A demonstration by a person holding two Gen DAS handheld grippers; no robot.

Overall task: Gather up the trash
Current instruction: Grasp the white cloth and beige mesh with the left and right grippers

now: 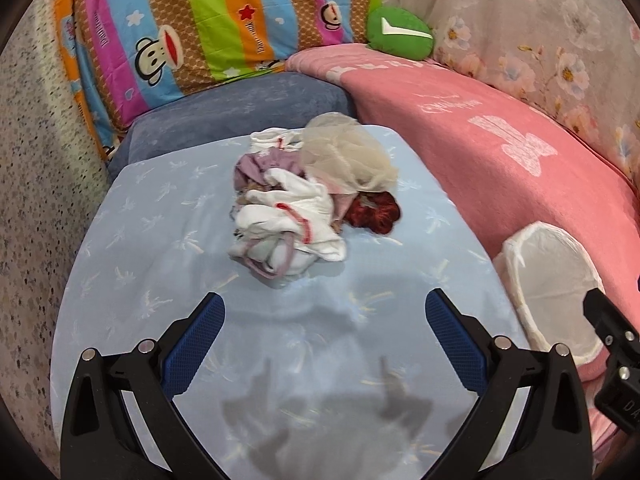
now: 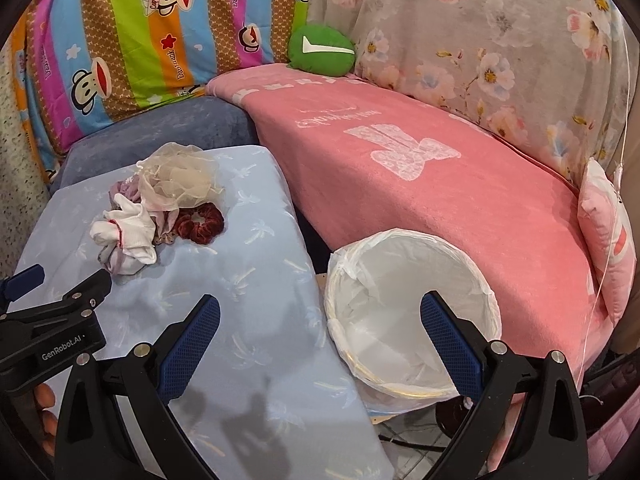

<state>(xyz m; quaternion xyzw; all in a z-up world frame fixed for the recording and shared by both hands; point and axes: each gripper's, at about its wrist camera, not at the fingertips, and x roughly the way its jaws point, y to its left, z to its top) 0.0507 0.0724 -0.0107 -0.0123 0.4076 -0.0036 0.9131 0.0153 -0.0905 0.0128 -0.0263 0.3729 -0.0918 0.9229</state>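
A pile of trash sits on the light blue cloth-covered table (image 1: 168, 240): white cloth scraps (image 1: 292, 216), a beige mesh wad (image 1: 348, 156), a dark red scrunchie (image 1: 376, 210) and mauve fabric (image 1: 256, 166). The pile also shows in the right wrist view (image 2: 132, 228). My left gripper (image 1: 324, 312) is open and empty, short of the pile. My right gripper (image 2: 320, 314) is open and empty, over the table edge and the rim of a white bag-lined bin (image 2: 404, 280). The bin also shows at the right in the left wrist view (image 1: 556, 276).
A pink blanket (image 2: 420, 184) covers the sofa right of the table. A green cushion (image 2: 322, 50), a striped monkey-print quilt (image 2: 132, 40) and a floral cover (image 2: 500, 40) stand behind. A blue-grey cushion (image 1: 240, 108) lies behind the table. The left gripper's body (image 2: 52, 320) shows at left.
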